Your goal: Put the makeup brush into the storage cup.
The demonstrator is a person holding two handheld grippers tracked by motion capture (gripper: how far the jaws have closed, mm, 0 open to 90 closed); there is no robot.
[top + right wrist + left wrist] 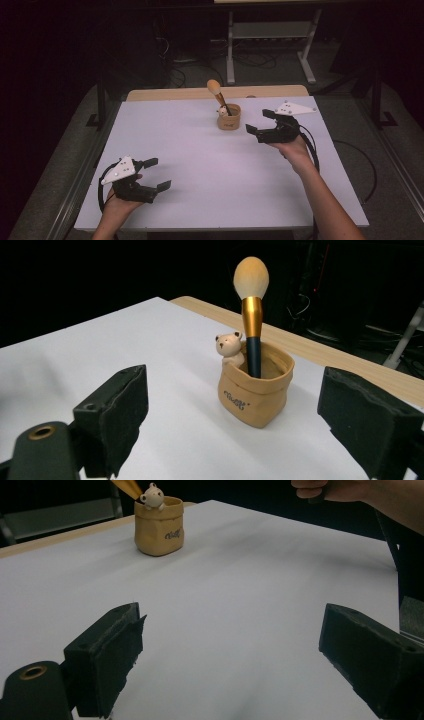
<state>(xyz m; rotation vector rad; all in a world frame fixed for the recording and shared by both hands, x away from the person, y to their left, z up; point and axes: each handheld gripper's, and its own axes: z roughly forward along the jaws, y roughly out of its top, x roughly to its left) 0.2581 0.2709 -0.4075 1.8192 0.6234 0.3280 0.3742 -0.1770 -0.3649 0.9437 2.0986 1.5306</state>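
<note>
A tan sack-shaped holder [229, 117] [159, 526] [255, 387] with a small bear figure [230, 348] on its rim stands at the table's far middle. A makeup brush [218, 95] [251, 310] with a dark handle, gold collar and pale bristle head stands upright in it. My right gripper [260, 122] [230, 420] hovers open just to the right of the holder, its jaws pointing toward it with nothing between them. My left gripper [157, 174] [235, 660] is open near the front left of the table, holding nothing.
The white table top [210, 175] has a wooden strip [170, 94] along its far edge. Behind it are a metal stand [270, 45] and cables on the dark floor. A black cable [360, 165] trails off the table's right side.
</note>
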